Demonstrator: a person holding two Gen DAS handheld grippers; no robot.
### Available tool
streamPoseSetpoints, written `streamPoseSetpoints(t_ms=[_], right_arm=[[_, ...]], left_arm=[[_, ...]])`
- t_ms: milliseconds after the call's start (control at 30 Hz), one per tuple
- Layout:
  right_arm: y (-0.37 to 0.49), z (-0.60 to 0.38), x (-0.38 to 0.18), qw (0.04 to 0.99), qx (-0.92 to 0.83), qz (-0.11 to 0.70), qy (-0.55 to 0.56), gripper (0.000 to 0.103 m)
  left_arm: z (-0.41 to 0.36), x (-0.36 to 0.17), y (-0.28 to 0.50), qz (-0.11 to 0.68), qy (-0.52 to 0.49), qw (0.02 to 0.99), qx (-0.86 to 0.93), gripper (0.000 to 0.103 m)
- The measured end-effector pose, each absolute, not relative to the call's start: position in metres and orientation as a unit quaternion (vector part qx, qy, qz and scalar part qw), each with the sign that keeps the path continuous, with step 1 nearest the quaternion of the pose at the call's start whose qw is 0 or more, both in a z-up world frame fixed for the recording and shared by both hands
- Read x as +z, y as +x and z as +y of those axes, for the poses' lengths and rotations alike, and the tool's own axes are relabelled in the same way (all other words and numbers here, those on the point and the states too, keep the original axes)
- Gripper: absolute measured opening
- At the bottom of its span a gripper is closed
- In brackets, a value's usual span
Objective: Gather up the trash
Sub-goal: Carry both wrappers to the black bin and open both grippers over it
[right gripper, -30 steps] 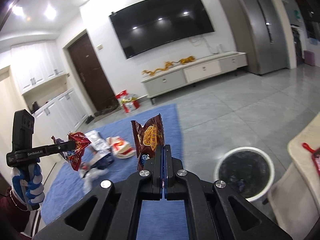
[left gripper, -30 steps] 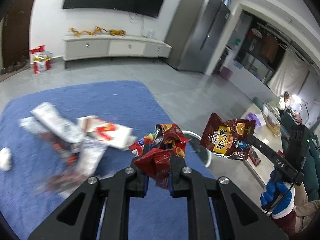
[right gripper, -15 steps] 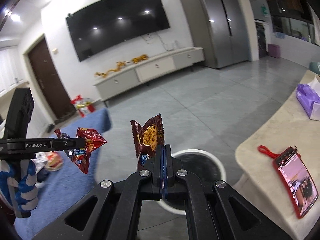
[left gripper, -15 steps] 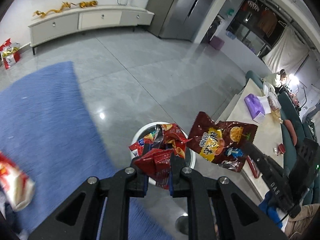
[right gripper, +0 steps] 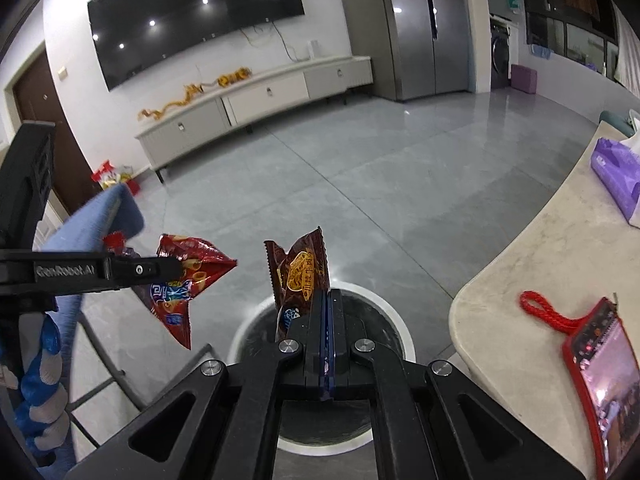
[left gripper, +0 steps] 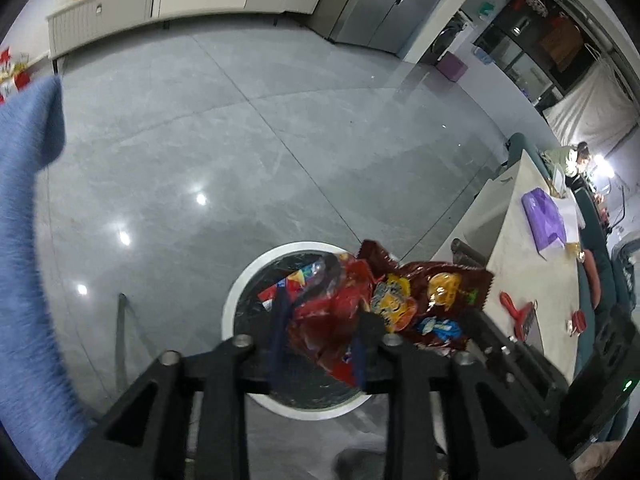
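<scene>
A round white trash bin [left gripper: 236, 300] with a dark liner stands on the grey floor; it also shows in the right wrist view [right gripper: 394, 320]. My left gripper [left gripper: 320, 328] holds a crumpled red snack wrapper [left gripper: 332, 320] right over the bin mouth; its jaws stand somewhat apart around the wrapper. The same wrapper [right gripper: 180, 280] shows in the right wrist view, left of the bin. My right gripper [right gripper: 328, 308] is shut on a brown snack wrapper [right gripper: 300, 272], held over the bin; this wrapper [left gripper: 436, 300] hangs beside the red one.
A beige table [right gripper: 520, 280] stands right of the bin, with a red-cased phone [right gripper: 600, 368] and a purple tissue pack [right gripper: 618, 172]. A blue rug [left gripper: 24, 240] lies at the left. A white TV cabinet [right gripper: 260, 100] and grey fridge [right gripper: 420, 28] stand far back.
Both grippers have moved from over the blue rug to right above the trash bin, each with its wrapper. The left gripper's jaws now stand wider apart than before.
</scene>
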State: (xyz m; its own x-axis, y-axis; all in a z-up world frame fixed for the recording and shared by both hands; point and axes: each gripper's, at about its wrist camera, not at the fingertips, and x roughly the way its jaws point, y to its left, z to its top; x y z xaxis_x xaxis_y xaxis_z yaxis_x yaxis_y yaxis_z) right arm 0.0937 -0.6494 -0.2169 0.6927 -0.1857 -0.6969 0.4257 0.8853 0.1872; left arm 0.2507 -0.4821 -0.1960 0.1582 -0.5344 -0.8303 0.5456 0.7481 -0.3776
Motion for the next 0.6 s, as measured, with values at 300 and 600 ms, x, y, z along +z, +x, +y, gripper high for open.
streamPoseSetpoints(t_ms=[300,600], right_arm=[[0.095,-0.642,-0.232,0.895,-0.184,0.372,0.165,0.015],[0.066,-0.614,-0.171,0.919,-0.159,0.324,0.16,0.03]], left_arm=[[-0.475,-0.194,0.25,0.552,-0.026,0.75,-0.365,0.054],[-0.421,-0.108,0.207,0.479,-0.025,0.795,-0.372,0.06]])
